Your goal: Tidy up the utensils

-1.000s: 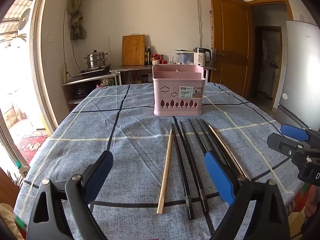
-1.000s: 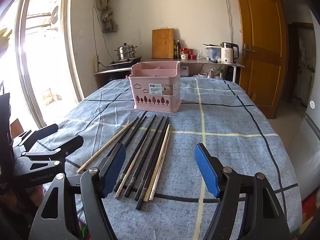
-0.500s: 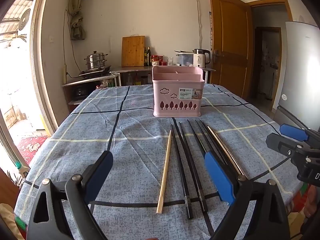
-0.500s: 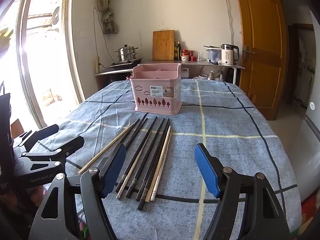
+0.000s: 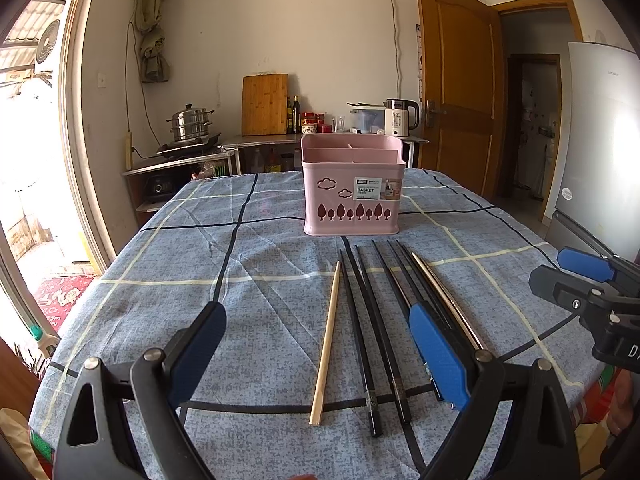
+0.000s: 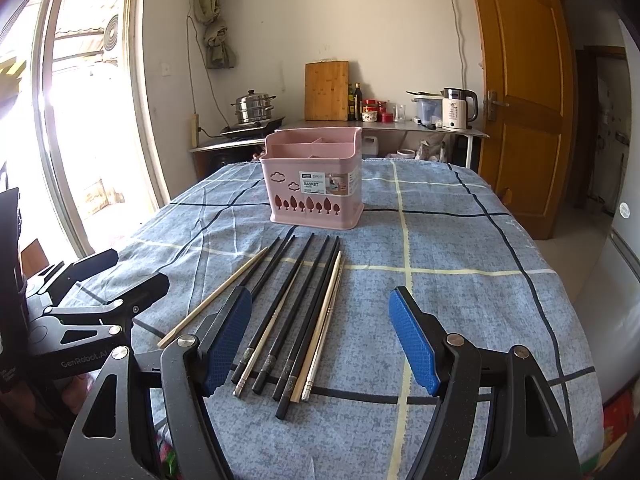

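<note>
almost nothing has shifted in the last second: both the left tool point(image 5: 316, 354) and right tool point(image 6: 320, 336) hover spread and empty over the chopsticks point(image 6: 292, 320), lined up at 6 o'clock of the pink basket point(image 5: 352, 188), so sorting hasn't begun.

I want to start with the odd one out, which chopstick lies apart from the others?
The pale wooden chopstick, alone at the left end of the row; the black ones lie bunched to its right.

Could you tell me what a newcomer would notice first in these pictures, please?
A pink utensil basket stands upright mid-table on the blue checked tablecloth. In front of it lies a row of chopsticks, mostly black, with one pale wooden chopstick slightly apart. Both grippers hover near them, jaws open and empty.
</note>
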Available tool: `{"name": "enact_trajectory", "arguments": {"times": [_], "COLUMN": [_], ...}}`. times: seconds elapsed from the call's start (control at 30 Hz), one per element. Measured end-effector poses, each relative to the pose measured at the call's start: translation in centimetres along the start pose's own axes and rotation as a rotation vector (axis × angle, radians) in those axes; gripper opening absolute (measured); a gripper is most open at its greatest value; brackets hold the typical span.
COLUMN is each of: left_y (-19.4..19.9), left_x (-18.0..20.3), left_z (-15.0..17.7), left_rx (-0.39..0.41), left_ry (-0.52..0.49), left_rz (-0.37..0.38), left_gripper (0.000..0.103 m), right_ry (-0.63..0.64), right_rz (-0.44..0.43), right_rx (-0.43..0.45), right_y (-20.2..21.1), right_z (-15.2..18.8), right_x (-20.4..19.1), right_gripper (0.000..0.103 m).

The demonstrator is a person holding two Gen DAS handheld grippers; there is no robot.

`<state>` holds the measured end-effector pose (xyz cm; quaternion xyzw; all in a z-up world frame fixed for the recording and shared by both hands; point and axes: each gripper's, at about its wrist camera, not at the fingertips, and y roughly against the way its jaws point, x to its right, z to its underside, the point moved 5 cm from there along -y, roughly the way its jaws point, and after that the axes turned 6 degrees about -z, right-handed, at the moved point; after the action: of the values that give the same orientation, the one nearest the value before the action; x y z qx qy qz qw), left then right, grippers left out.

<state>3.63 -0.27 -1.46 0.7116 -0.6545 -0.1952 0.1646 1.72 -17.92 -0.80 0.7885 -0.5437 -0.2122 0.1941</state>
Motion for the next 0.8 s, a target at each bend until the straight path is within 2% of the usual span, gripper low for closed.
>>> {"name": "enact_trajectory", "arguments": {"times": [0.8], "left_y": [0.17], "left_x": [0.01], "left_z": [0.12], "left_rx": [0.001], "left_ry": [0.001], "left_rz": [0.007], "left_gripper": [0.095], "right_ry": [-0.004], "right_rz": [-0.004], "right_rx": [-0.004], "right_y": [0.08], "right_z": [0.16], "right_x": [0.17], "right_gripper": [0.071]}}
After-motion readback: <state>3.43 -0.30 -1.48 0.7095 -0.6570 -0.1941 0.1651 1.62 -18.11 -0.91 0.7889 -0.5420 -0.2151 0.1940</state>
